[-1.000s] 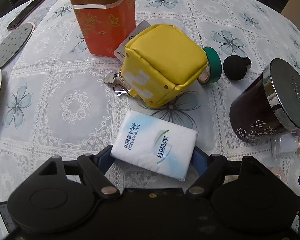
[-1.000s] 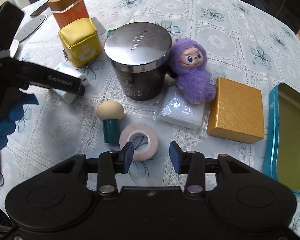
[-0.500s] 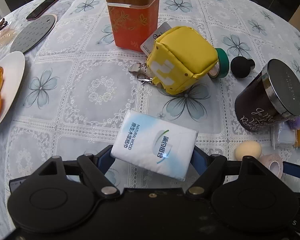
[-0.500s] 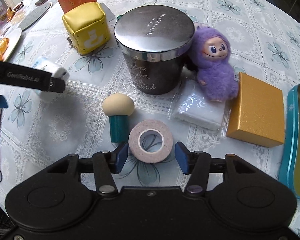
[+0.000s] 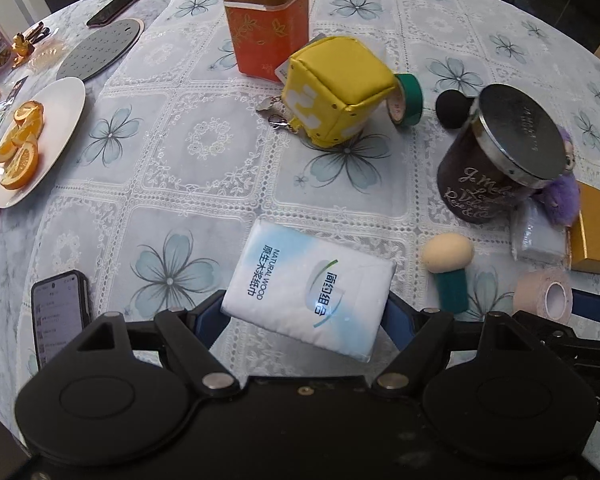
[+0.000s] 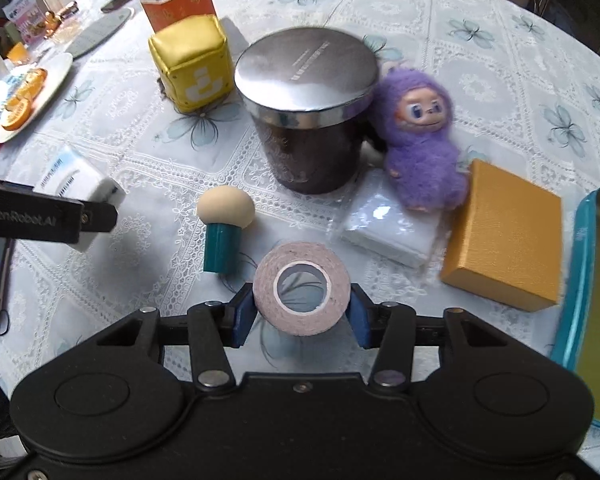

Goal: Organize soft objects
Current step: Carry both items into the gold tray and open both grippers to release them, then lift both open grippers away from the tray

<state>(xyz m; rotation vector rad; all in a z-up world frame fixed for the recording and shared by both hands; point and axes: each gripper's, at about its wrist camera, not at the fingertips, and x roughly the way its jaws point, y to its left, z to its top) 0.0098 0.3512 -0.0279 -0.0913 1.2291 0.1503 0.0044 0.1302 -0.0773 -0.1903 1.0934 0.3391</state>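
Observation:
My left gripper (image 5: 306,316) is shut on a white tissue pack (image 5: 308,288) and holds it above the table; the pack also shows at the left of the right wrist view (image 6: 76,178). My right gripper (image 6: 300,316) has its blue pads on either side of a pink tape roll (image 6: 302,288), which looks lifted and gripped. A yellow soft cube (image 5: 336,90) lies ahead of the left gripper. A purple plush toy (image 6: 418,140) leans against a dark lidded jar (image 6: 308,120). A clear-wrapped white packet (image 6: 388,228) lies below the plush.
A beige sponge on a teal stand (image 6: 224,224), a gold box (image 6: 504,236), a teal tin (image 6: 592,280), an orange tin (image 5: 266,20), green tape (image 5: 408,98), a plate of orange slices (image 5: 32,136) and a phone (image 5: 60,312) crowd the table.
The left gripper pulled back and up with the tissue pack. The right gripper moved forward around the pink tape roll and closed on it.

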